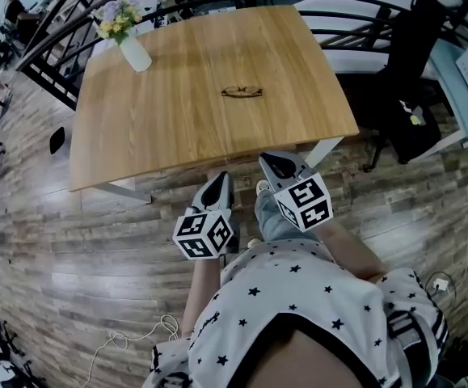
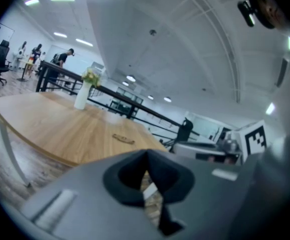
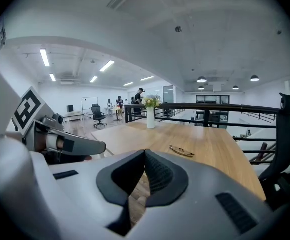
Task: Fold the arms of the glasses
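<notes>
Glasses [image 1: 242, 92] lie flat on the wooden desk [image 1: 177, 111], out toward its middle and a little to the person's right, with bare wood all around them. They are dark-framed and thin, and too small from here to tell how the arms sit. Nothing touches them.

At the far left corner of the desk stands a white vase [image 1: 135, 53] with a bunch of pale flowers [image 1: 117, 16], well apart from the glasses. A black railing [image 1: 56, 47] runs behind the desk, and a dark chair [image 1: 403, 63] stands off its right side.

The person stands at the near edge of the desk in a white shirt [image 1: 298, 297] dotted with stars, both tools held out in front over the plank floor [image 1: 96, 249], short of the desk top. The left gripper [image 1: 220, 181] points toward the desk with its jaws clenched together and nothing between them. The right gripper [image 1: 280, 165] is just beside it, slightly further forward near the desk's edge, its jaws likewise pressed together and empty. Each carries its marker cube behind the jaws. Both are well apart from the glasses.
</notes>
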The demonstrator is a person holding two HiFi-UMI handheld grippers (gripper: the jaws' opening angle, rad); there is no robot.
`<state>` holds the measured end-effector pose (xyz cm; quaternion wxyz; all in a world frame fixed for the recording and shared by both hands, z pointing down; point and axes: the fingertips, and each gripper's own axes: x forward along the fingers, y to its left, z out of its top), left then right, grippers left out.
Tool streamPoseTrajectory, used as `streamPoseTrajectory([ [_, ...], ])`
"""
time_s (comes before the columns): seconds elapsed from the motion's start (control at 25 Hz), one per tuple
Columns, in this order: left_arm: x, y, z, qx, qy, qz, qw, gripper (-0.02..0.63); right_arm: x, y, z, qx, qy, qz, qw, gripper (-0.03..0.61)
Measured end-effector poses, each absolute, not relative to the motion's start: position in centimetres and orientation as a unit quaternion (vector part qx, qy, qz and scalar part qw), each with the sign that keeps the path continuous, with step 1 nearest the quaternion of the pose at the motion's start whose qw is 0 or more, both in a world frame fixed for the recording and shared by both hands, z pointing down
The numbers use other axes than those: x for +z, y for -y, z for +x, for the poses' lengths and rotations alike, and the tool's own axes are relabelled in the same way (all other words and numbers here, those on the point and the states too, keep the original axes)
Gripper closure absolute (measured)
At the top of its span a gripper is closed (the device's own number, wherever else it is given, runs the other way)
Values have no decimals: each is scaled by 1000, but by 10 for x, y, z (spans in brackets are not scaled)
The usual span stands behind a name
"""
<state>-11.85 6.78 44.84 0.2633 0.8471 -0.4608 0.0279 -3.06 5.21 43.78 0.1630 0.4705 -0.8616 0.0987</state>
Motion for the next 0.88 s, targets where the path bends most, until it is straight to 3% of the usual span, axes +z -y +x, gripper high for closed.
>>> streamPoseTrajectory([
  [0.88, 448, -79, -123, 26, 458, 850, 259, 606, 434, -68, -37, 94, 870, 459, 156, 563],
])
